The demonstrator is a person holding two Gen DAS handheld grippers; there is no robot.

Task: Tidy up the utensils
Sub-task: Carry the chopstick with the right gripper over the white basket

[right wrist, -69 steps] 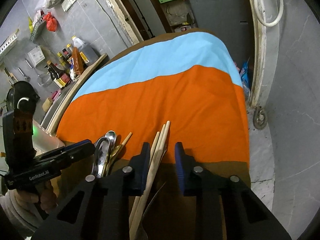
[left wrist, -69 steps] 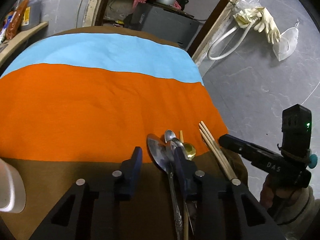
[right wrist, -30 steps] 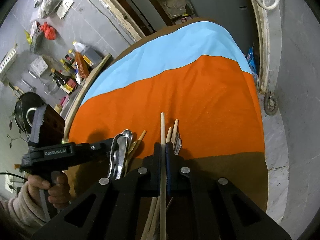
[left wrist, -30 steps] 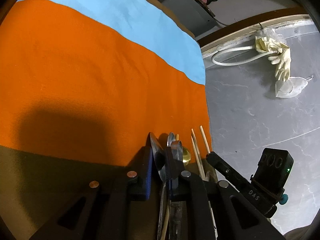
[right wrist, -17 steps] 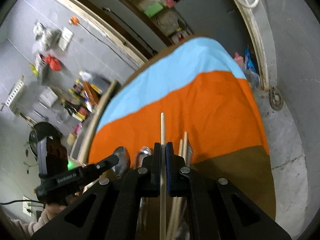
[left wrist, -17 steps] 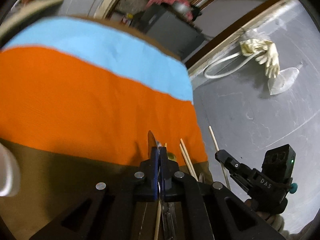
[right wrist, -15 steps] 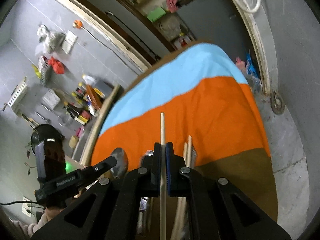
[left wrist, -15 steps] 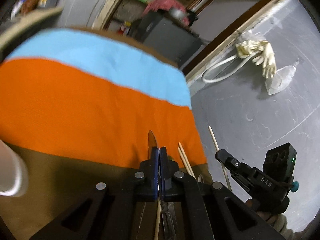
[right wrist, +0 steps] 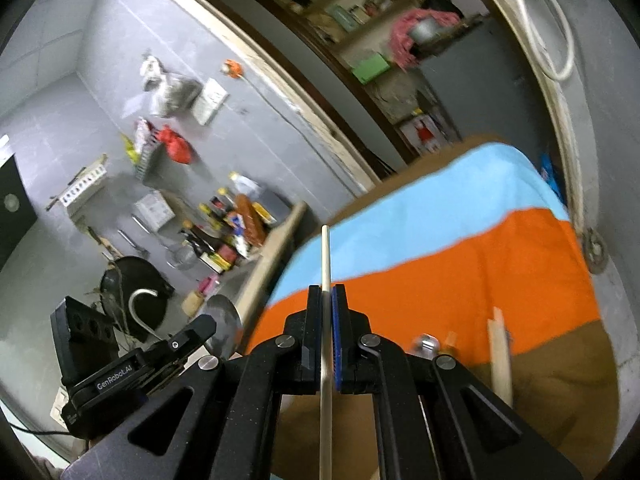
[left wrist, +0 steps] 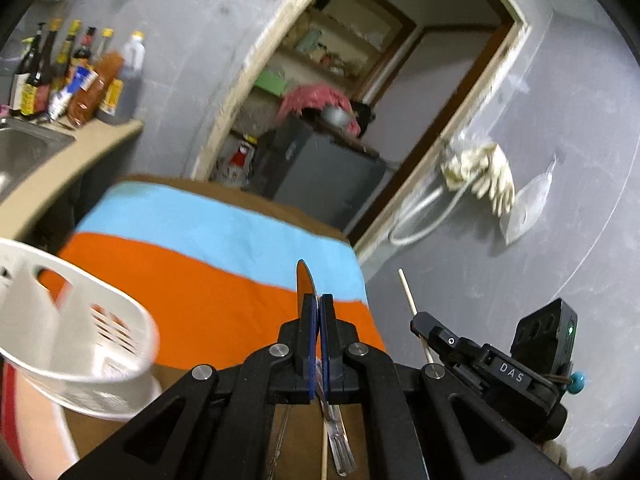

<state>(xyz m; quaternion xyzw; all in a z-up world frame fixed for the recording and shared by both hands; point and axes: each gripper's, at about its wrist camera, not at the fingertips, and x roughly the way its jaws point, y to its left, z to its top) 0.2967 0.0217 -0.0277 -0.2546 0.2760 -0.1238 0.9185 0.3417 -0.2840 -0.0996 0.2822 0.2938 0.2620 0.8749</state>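
Note:
My left gripper (left wrist: 317, 300) is shut on a metal spoon (left wrist: 305, 280), held edge-on, with its bowl sticking out past the pads. In the right wrist view the same gripper (right wrist: 204, 326) shows the spoon bowl (right wrist: 222, 326) at its tip. My right gripper (right wrist: 327, 292) is shut on one wooden chopstick (right wrist: 326, 256) that points forward; the left wrist view shows this gripper (left wrist: 418, 320) and the chopstick (left wrist: 408, 292) at right. Both hang above the table (left wrist: 200, 280) with its orange, blue and brown cloth. A white slotted utensil caddy (left wrist: 100, 320) stands at the left.
Other utensils lie on the brown strip below: a metal handle (left wrist: 338, 436), loose chopsticks (right wrist: 500, 356) and a spoon (right wrist: 426, 342). A counter with a sink and bottles (left wrist: 60, 80) runs along the left. A doorway and a grey wall lie beyond the table.
Both grippers have lifted off the table and tilted up, the left with the spoon, the right with the chopstick. The white caddy has come into the left wrist view.

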